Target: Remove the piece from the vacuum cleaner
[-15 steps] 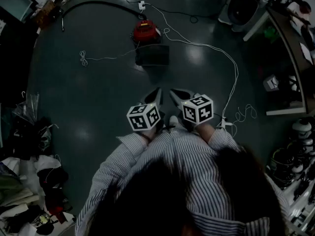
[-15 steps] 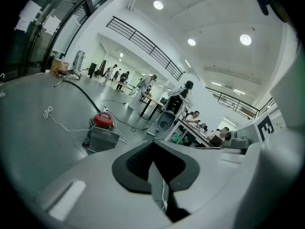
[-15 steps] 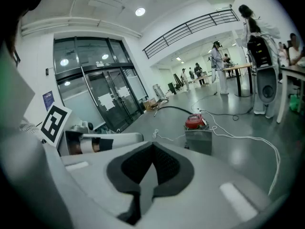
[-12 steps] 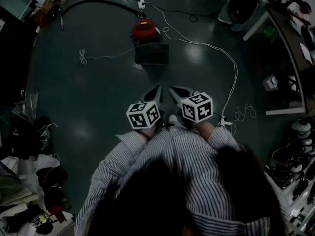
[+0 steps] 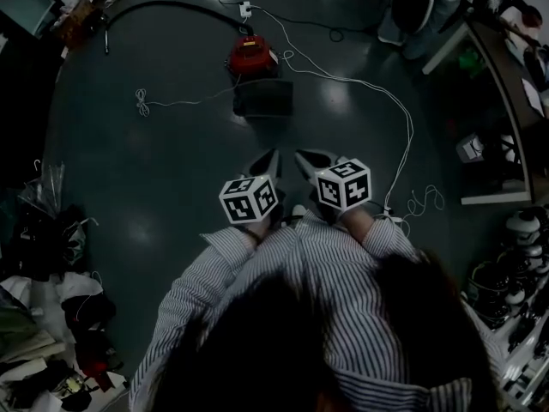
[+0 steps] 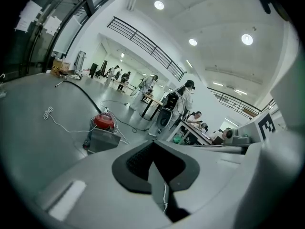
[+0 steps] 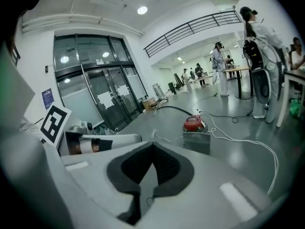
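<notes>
The red vacuum cleaner (image 5: 253,56) sits in the upper middle of the head view, well apart from both grippers. The left gripper (image 5: 272,160) and right gripper (image 5: 304,159) are pinched shut on nothing. A white cord (image 5: 390,93) loops across the floor (image 5: 154,187); a foot could catch it.

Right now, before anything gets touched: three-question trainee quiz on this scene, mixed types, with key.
1. True or false: the left tool is shut on the red vacuum cleaner.
2. Where is the vacuum cleaner? A) on the floor, ahead of both tools B) on a desk C) in a tool's jaws
3. Fill in: the hose lying by the vacuum cleaner is coloured ___.

Key:
1. False. The left tool and the right tool are both shut and empty.
2. A
3. black
</notes>
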